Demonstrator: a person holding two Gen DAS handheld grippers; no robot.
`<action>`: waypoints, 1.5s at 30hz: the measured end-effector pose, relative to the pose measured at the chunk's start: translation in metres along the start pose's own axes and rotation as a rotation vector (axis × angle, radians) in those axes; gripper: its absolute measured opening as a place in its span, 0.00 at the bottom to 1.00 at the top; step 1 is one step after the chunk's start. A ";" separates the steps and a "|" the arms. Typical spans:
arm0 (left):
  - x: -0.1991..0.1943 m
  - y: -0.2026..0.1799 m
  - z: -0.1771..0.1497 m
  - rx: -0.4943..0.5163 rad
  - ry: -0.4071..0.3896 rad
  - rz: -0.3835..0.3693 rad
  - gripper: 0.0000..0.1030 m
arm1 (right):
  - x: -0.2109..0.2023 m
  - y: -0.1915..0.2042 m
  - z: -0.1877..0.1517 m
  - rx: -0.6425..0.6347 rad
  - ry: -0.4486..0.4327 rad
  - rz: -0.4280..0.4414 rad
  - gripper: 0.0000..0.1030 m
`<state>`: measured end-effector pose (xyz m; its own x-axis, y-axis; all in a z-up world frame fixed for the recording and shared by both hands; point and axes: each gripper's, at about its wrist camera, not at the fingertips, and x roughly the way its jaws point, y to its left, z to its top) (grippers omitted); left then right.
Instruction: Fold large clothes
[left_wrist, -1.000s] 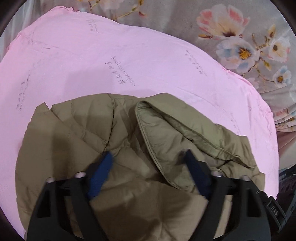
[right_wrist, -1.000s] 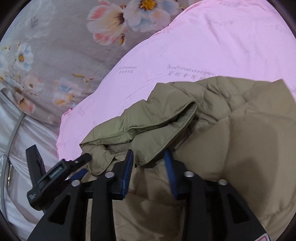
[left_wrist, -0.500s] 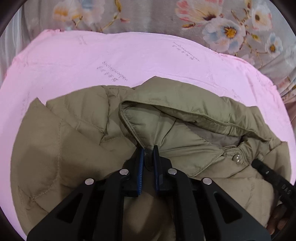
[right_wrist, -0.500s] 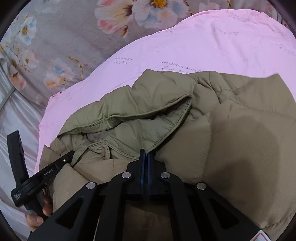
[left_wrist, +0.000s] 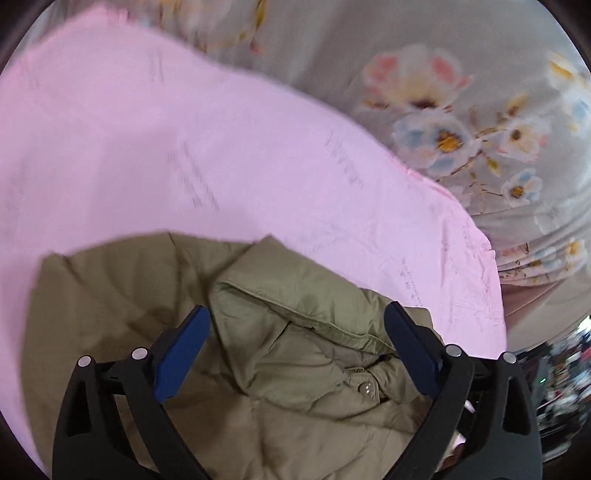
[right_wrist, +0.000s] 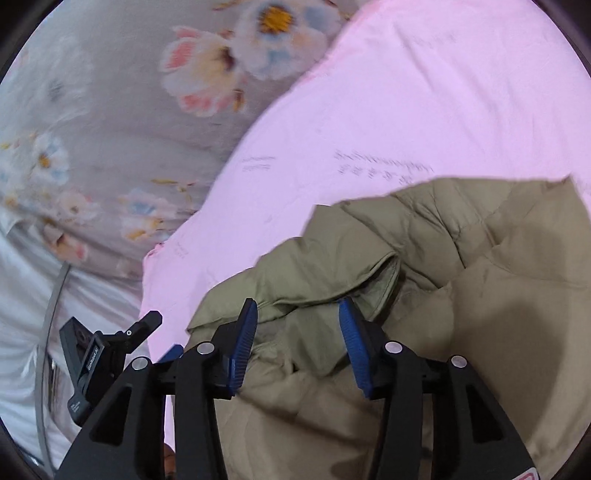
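Both the left gripper (left_wrist: 297, 345) and right gripper (right_wrist: 297, 343) hover with fingers apart over the olive quilted puffer jacket (left_wrist: 295, 369) lying on the pink sheet (left_wrist: 184, 147), whose faint printed writing is too blurred to read.

The left gripper (left_wrist: 297, 334) has matte black plastic linkage arms, each with two round silver rivets near the top, and flat dark blue pads (left_wrist: 181, 360) on its fingers. The right gripper (right_wrist: 297, 325) is built alike: black angular arms, silver rivets, and brighter blue pads (right_wrist: 242, 345) with fine ridges along their edges. A red outlined marking sits at its lower right corner. In the right wrist view the left gripper's black body carries small white lettering, too blurred to read.
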<state>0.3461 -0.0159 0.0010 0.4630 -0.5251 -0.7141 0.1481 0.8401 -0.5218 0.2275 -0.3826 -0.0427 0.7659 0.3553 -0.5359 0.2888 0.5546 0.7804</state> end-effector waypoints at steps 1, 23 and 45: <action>0.011 0.005 0.002 -0.040 0.033 -0.012 0.86 | 0.004 -0.003 0.003 0.027 -0.006 -0.005 0.40; 0.018 -0.003 -0.067 0.290 -0.079 0.279 0.08 | 0.001 0.021 -0.036 -0.399 -0.037 -0.259 0.01; 0.046 -0.025 -0.030 0.311 -0.141 0.388 0.44 | 0.044 0.069 -0.027 -0.623 -0.126 -0.447 0.15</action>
<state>0.3372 -0.0651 -0.0326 0.6457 -0.1613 -0.7464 0.1850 0.9814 -0.0519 0.2650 -0.3083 -0.0211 0.7230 -0.0697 -0.6873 0.2382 0.9590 0.1534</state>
